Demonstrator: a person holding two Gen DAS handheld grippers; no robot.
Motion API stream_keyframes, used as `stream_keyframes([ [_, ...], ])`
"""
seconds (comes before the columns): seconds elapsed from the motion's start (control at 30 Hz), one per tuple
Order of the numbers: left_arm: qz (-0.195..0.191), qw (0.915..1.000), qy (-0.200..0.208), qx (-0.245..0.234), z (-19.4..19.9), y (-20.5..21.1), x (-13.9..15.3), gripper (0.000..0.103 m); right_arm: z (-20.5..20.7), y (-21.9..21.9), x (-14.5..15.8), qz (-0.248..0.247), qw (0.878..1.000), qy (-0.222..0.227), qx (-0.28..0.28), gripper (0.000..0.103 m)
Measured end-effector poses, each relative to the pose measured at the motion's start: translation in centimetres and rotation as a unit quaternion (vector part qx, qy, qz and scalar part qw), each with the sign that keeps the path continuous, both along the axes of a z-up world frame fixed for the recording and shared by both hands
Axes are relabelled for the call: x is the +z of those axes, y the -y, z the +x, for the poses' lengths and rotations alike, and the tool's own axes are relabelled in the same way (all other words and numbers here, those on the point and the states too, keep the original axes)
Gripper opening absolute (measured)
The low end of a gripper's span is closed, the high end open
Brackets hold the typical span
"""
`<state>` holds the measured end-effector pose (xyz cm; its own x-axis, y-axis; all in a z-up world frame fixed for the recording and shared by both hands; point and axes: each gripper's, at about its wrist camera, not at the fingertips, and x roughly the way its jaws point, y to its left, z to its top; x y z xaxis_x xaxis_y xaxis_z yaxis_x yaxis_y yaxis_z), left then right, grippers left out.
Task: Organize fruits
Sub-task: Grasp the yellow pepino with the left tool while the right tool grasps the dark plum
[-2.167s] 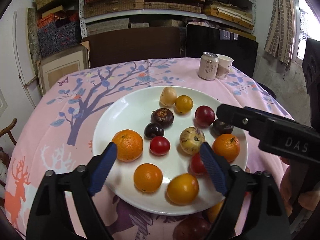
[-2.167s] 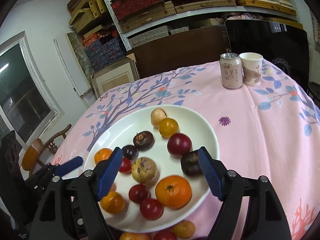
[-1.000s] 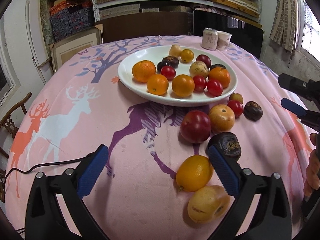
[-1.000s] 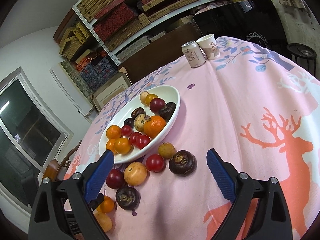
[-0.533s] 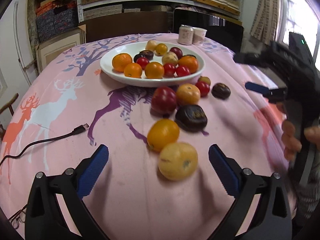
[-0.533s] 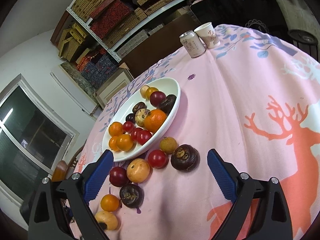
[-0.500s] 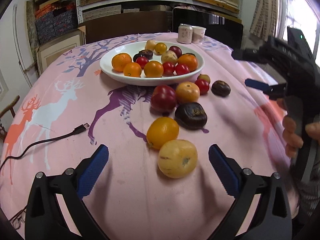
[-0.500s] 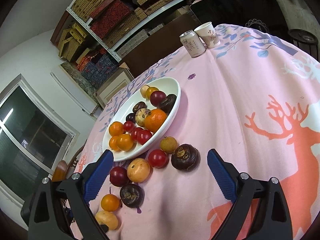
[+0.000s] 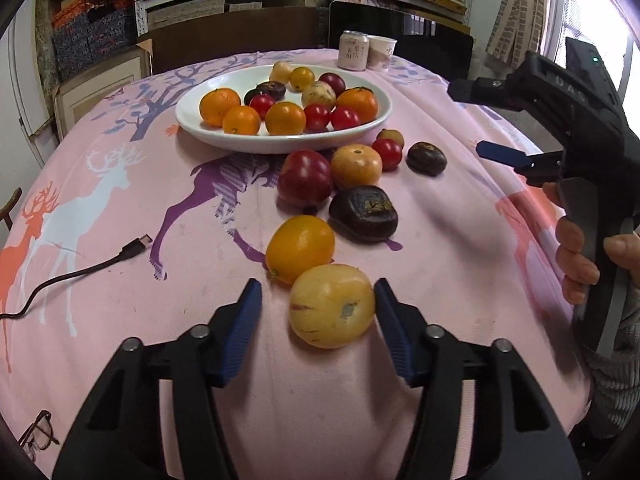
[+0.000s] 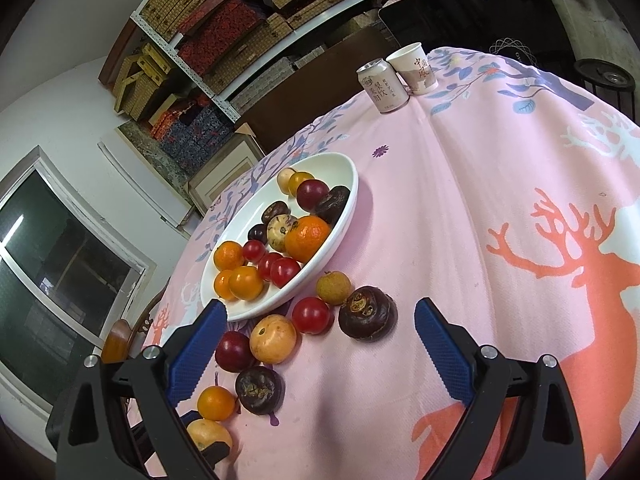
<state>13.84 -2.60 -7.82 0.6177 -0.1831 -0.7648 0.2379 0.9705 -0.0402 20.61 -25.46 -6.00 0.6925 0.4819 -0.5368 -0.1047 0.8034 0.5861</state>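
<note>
A pale yellow fruit lies on the pink cloth between the fingers of my left gripper. The jaws are closing: the right pad touches the fruit, while a gap remains at the left pad. An orange fruit rests just behind it. Several other loose fruits lie beyond, among them a dark brown one and a dark red one. The white plate holds several fruits. My right gripper hovers open over the loose fruits near the plate, gripping nothing.
A black USB cable and a pair of glasses lie at the left on the cloth. A drink can and a paper cup stand at the far edge. A person's hand holds the right gripper's handle.
The left gripper's jaws have narrowed from wide open to close around the pale yellow fruit, and the gripper has come nearer to it. The right gripper has stayed put.
</note>
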Motion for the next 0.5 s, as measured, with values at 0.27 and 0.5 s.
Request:
stream_keyframes([
  [0.27, -0.017, 0.9997, 0.002, 0.014, 0.0, -0.8, 0.2, 0.042, 0.6, -0.7, -0.8, -0.062, 0.998, -0.023, -0.010, 0.096],
  [0.5, -0.022, 0.9987, 0.001, 0.046, -0.1, -2.3, 0.3, 0.042, 0.6, -4.3, -1.7, -0.206, 0.978, -0.027, 0.019, 0.081],
])
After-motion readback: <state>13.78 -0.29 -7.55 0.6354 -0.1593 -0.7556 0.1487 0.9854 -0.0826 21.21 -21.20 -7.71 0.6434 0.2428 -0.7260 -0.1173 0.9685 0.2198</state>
